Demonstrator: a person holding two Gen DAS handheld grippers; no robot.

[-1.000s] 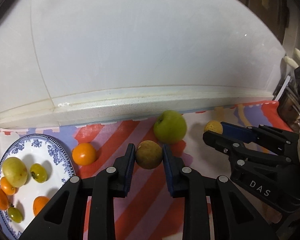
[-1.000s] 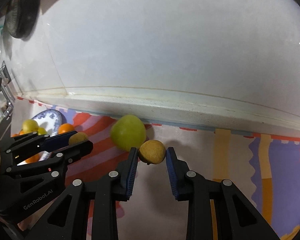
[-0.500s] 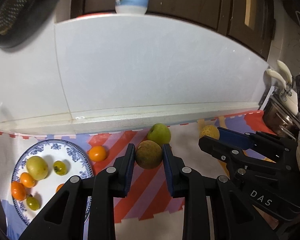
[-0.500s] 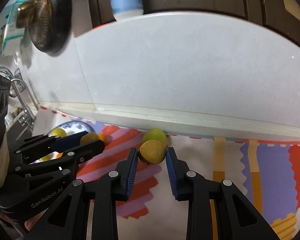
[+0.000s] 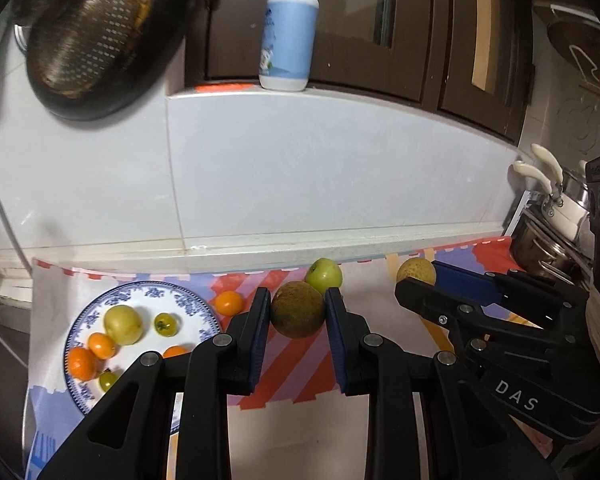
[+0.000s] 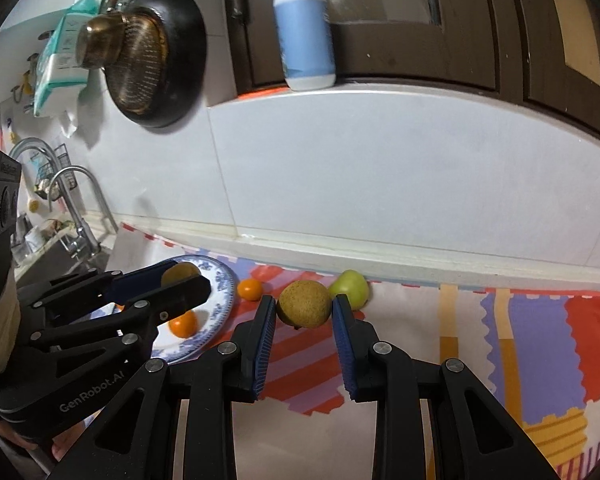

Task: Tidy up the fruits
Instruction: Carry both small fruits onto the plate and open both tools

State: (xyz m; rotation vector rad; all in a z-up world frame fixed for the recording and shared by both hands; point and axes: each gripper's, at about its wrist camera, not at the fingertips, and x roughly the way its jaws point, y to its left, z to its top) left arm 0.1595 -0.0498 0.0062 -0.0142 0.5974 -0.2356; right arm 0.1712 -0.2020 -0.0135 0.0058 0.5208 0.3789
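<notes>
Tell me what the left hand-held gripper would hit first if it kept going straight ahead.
Probably the green apple on the mat. The left hand-held gripper, shut on a brown round fruit, points at it, with the white tiled wall behind. Depth is unclear.

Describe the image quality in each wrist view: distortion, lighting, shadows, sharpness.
Left wrist view: strong fisheye bowing of the white tiled wall, dark vignette corners; the round brown fruit in the left gripper is sharp. Right wrist view: same barrel curve, dim warm light; the rough tan fruit in the right gripper is crisp, soft shadow under it.
</notes>
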